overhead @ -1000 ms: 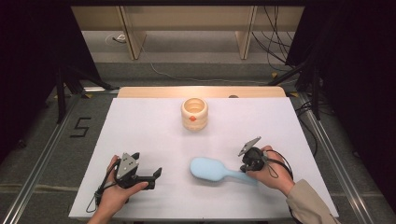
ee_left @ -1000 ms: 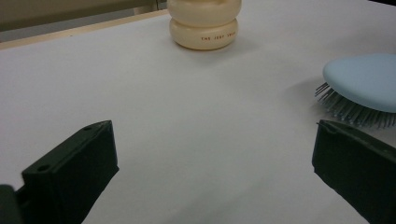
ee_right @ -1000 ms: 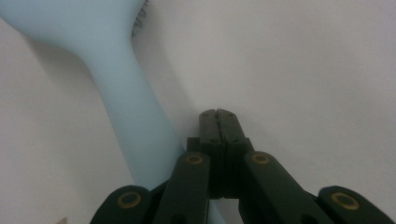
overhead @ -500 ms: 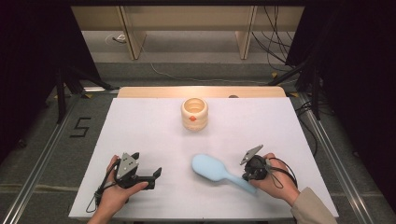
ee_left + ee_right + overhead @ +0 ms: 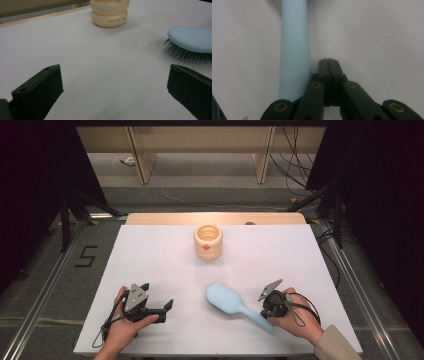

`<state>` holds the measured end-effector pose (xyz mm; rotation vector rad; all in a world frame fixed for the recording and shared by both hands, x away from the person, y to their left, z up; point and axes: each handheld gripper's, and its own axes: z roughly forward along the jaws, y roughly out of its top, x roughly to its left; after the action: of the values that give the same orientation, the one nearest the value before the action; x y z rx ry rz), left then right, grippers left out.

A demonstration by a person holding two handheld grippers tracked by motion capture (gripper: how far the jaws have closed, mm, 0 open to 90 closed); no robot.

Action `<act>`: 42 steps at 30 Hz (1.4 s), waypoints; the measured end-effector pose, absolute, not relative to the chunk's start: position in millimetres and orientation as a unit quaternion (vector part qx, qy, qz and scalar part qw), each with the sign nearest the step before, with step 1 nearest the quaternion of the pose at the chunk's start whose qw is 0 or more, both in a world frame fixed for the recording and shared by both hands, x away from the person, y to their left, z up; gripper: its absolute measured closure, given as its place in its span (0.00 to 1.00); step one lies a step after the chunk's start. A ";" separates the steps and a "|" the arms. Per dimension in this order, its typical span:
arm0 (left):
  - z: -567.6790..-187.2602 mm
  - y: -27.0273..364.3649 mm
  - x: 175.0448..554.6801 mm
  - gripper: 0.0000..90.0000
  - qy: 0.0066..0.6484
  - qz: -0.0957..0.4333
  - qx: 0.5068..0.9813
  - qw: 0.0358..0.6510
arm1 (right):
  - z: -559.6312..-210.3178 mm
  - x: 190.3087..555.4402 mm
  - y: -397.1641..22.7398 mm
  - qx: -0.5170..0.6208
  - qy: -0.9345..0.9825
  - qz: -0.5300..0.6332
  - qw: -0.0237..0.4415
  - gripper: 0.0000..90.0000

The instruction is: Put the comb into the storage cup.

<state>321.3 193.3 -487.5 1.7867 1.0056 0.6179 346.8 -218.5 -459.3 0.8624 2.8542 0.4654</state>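
The right gripper [image 5: 270, 312], jaws pressed together beside the hairbrush [image 5: 231, 302] handle, has nudged it sideways, probably squaring it up. The left gripper [image 5: 162, 309] waits, jaws apart.

One light-blue hairbrush [image 5: 231, 301], one cream jar [image 5: 208, 242], and two grippers, left [image 5: 167, 306] and right [image 5: 265, 310].

We find the high view fixed above the near edge of the desk [image 5: 165, 255], looking forward and down over its whole top and the floor beyond. The left hand-held gripper view sits low, close to the surface, facing across it toward the cream jar [image 5: 110, 12] and the blue hairbrush [image 5: 192, 40]. The right hand-held gripper view looks closely down along the brush handle. All three views share the hairbrush.
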 end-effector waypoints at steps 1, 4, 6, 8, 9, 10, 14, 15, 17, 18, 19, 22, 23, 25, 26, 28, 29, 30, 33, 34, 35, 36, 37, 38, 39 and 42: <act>-487.6 193.4 321.4 0.00 0.412 0.253 0.732 0.480 | -459.1 346.5 -218.2 0.284 0.945 0.152 0.060 1.00; -487.7 193.4 321.5 0.00 0.412 0.253 0.732 0.479 | -458.8 345.7 -217.5 0.286 0.945 0.151 0.056 1.00; -487.6 193.5 321.5 0.00 0.412 0.253 0.732 0.480 | -459.0 345.5 -217.4 0.283 0.946 0.151 0.054 1.00; -487.6 193.6 321.5 0.00 0.412 0.253 0.732 0.480 | -458.8 345.1 -217.0 0.281 0.947 0.149 0.053 1.00; -487.6 193.6 321.5 0.00 0.412 0.253 0.732 0.480 | -458.7 345.1 -216.8 0.281 0.947 0.148 0.053 1.00; -487.6 193.6 321.5 0.00 0.412 0.253 0.732 0.480 | -458.7 345.1 -216.8 0.281 0.947 0.148 0.053 1.00; -487.4 193.7 321.6 0.00 0.412 0.253 0.732 0.480 | -458.5 346.5 -217.4 0.282 0.946 0.152 0.049 1.00; -487.5 193.7 321.7 0.00 0.412 0.252 0.732 0.480 | -458.4 346.7 -217.4 0.283 0.946 0.152 0.051 1.00; -487.6 193.7 321.8 0.00 0.413 0.252 0.732 0.480 | -458.2 347.1 -217.5 0.283 0.945 0.153 0.052 1.00; -487.8 193.6 321.9 0.00 0.412 0.252 0.732 0.481 | -457.0 348.1 -217.8 0.283 0.945 0.154 0.053 0.98; -487.7 193.6 321.9 0.00 0.413 0.252 0.732 0.481 | -456.0 348.6 -218.0 0.284 0.945 0.155 0.055 0.97; -487.8 193.7 322.0 0.00 0.413 0.251 0.731 0.481 | -452.6 349.9 -218.0 0.284 0.944 0.159 0.060 0.93; -487.8 193.8 322.1 0.00 0.413 0.251 0.732 0.481 | -451.4 350.6 -218.0 0.284 0.943 0.161 0.061 0.92; -487.9 193.8 322.2 0.00 0.413 0.251 0.732 0.481 | -448.4 352.0 -217.9 0.285 0.942 0.163 0.063 0.89; -487.9 193.8 322.2 0.00 0.414 0.250 0.731 0.481 | -448.4 352.0 -217.9 0.285 0.942 0.163 0.063 0.89; -487.9 193.7 322.2 0.00 0.414 0.250 0.731 0.481 | -443.0 354.8 -216.8 0.279 0.944 0.164 0.065 0.80; -488.0 193.7 322.2 0.00 0.414 0.251 0.731 0.481 | -441.6 355.5 -216.1 0.278 0.944 0.165 0.067 0.79; -488.0 193.7 322.2 0.00 0.414 0.251 0.731 0.481 | -438.9 356.8 -215.8 0.275 0.944 0.169 0.070 0.78; -488.1 193.8 322.3 0.00 0.414 0.250 0.732 0.481 | -431.6 360.3 -213.7 0.276 0.941 0.180 0.074 0.73; -488.1 193.8 322.3 0.00 0.414 0.250 0.732 0.481 | -431.6 360.3 -213.7 0.276 0.941 0.180 0.074 0.73; -488.0 194.1 322.3 0.00 0.414 0.250 0.731 0.481 | -426.6 362.4 -211.5 0.277 0.939 0.191 0.071 0.69; -488.1 194.1 322.4 0.00 0.414 0.250 0.731 0.481 | -424.7 363.1 -210.3 0.277 0.939 0.195 0.068 0.66; -488.1 194.1 322.4 0.00 0.414 0.250 0.731 0.481 | -424.7 363.1 -210.3 0.277 0.939 0.195 0.068 0.66; -488.1 194.1 322.5 0.00 0.414 0.250 0.731 0.481 | -422.9 363.8 -207.2 0.275 0.940 0.195 0.056 0.60; -488.2 194.1 322.5 0.00 0.414 0.250 0.731 0.481 | -422.9 364.6 -205.6 0.267 0.942 0.197 0.056 0.57; -488.0 193.8 322.3 0.00 0.414 0.250 0.731 0.481 | -424.3 364.3 -198.4 0.272 0.942 0.192 0.045 0.47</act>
<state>322.3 193.8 -488.0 1.7830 1.0087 0.6087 364.3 -198.4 -424.3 0.8293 2.8766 0.5870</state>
